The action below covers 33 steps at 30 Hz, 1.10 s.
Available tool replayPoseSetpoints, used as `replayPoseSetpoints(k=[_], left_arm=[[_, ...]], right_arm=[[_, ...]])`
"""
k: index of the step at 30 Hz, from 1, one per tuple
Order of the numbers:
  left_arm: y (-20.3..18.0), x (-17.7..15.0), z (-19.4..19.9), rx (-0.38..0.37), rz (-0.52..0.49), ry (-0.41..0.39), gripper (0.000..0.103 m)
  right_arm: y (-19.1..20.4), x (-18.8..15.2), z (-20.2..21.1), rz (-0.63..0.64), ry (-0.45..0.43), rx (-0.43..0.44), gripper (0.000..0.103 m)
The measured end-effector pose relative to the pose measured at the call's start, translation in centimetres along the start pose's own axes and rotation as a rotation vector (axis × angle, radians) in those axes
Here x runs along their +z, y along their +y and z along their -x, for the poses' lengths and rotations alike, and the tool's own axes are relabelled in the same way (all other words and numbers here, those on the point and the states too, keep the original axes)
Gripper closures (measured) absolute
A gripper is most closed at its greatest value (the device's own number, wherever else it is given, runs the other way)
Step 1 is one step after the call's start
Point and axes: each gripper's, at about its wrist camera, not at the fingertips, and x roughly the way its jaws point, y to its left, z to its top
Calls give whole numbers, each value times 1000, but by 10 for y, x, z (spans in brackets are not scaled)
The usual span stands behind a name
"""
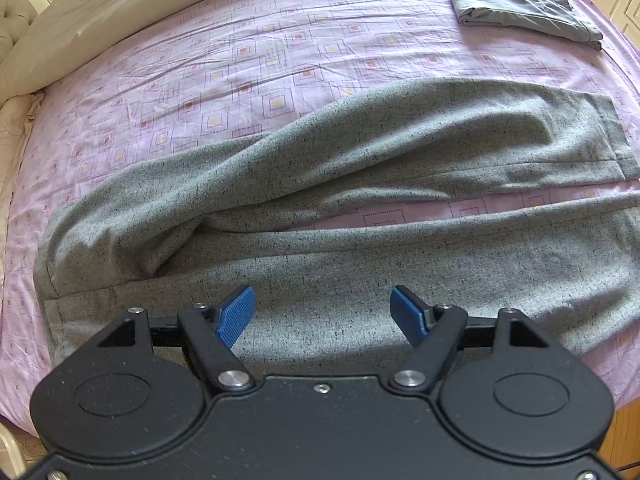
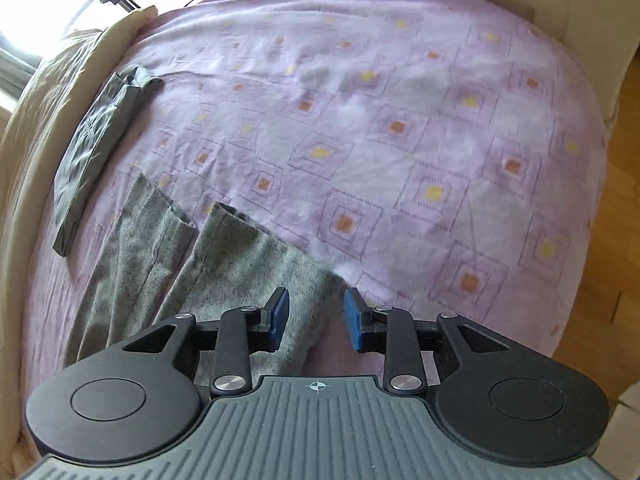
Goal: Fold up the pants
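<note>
Lying spread on the pink patterned bed sheet, the grey speckled pants are seen unfolded, or at most barely begun: in the left wrist view the waist end sits at the left, and the two legs run off to the right, so the long axis is laid across the picture. The far leg is rumpled and humped, with a wedge of sheet showing between it and the near leg. No lengthwise fold is judged complete; the legs remain to be stacked, smoothed and doubled over.

The left gripper is noted over the near leg, jaws wide apart, nothing between the blue pads.

A folded dark grey garment is recorded at the far right of the bed, well apart from the pants; possibly a finished item.

In the right wrist view the two leg hems point away from the camera. The right gripper is over the edge of one leg; its jaws stand apart and are not seen pressing on cloth, so it is judged released.
</note>
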Motion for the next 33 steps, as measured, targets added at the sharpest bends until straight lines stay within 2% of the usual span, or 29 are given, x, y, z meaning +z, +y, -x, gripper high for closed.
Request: replayPoseSetpoints(k=[3, 5, 7, 9, 10, 12, 14, 16, 19, 23, 26, 28, 31, 33], left_arm=[[-4, -3, -4, 12, -7, 18, 26], [-4, -3, -4, 23, -4, 21, 26], [-1, 0, -2, 23, 12, 16, 26], [5, 5, 0, 28, 27, 6, 26], [9, 9, 1, 36, 34, -4, 26], [17, 18, 1, 49, 51, -19, 26], [26, 28, -2, 62, 75, -30, 26], [35, 38, -4, 75, 99, -37, 26], [47, 52, -8, 88, 136, -50, 26], [60, 64, -11, 99, 173, -52, 26], [71, 68, -13, 107, 191, -45, 26], [77, 69, -15, 123, 199, -38, 26], [88, 68, -20, 149, 212, -23, 26], [96, 68, -25, 158, 231, -9, 26]], right_arm=[[0, 0, -14, -23, 24, -13, 73], [9, 4, -16, -10, 28, -163, 74], [24, 10, -3, 21, -38, -279, 74], [44, 16, 15, 85, -149, -303, 73], [55, 21, 22, 116, -182, -273, 73], [76, 32, 25, 153, -182, -176, 73], [100, 47, 17, 166, -121, -43, 73], [128, 60, 2, 181, -57, 33, 73], [173, 71, -29, 214, 43, 71, 73], [230, 75, -69, 285, 129, 58, 73], [284, 67, -95, 549, 155, 66, 73], [321, 51, -110, 852, 179, 62, 73], [351, 16, -126, 1237, 239, 62, 72], [359, -6, -134, 1429, 263, 56, 72]])
